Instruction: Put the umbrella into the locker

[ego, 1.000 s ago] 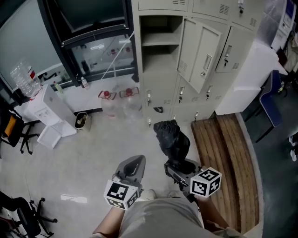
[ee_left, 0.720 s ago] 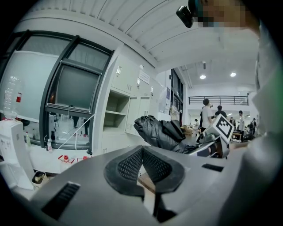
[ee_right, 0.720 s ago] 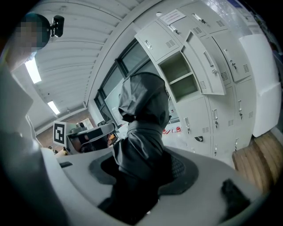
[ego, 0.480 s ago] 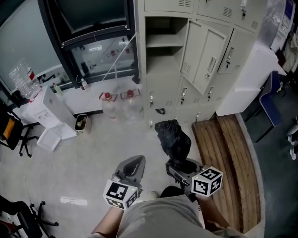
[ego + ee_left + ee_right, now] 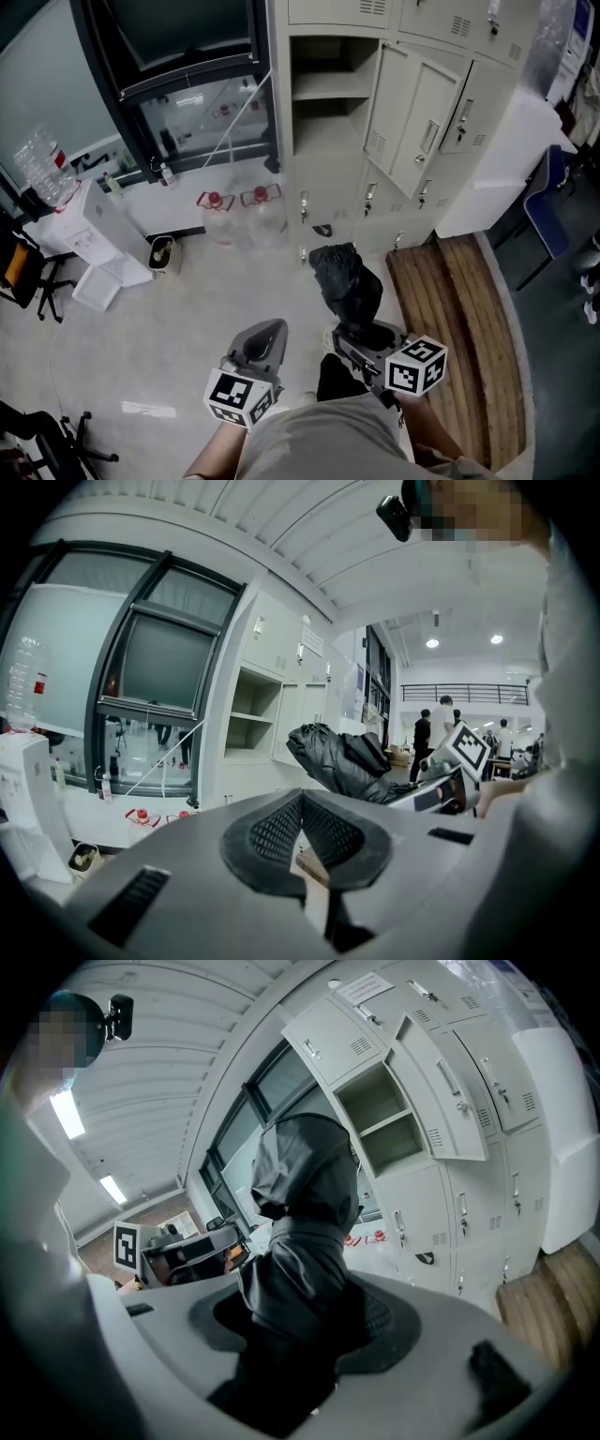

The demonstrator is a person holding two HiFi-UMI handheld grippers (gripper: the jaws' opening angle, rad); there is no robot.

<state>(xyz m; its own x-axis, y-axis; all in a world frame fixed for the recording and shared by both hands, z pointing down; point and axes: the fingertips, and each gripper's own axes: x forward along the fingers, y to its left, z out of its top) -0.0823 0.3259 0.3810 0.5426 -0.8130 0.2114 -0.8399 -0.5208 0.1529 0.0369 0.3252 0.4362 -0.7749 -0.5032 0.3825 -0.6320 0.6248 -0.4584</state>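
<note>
Carrying step: right gripper point(image 5: 362, 336) clamps the folded umbrella point(image 5: 347, 279), left gripper point(image 5: 262, 339) closed empty; next, reach the far open locker point(image 5: 326, 141).

Open locker point(image 5: 323, 141) straight ahead on the far side of the floor point(image 5: 187, 309), mouth unobstructed. One shelf point(image 5: 326, 91) splits it into a shallower upper bay and a taller lower bay, both with room. Its door point(image 5: 405, 117) hangs swung out on the right and narrows any approach from that side. Bare floor gives a straight lane in. Water jugs point(image 5: 217, 214) stand just left of the locker's foot. Wooden bench point(image 5: 459, 319) runs along the near right. Small bin point(image 5: 161, 251) farther left, well clear of the lane.
</note>
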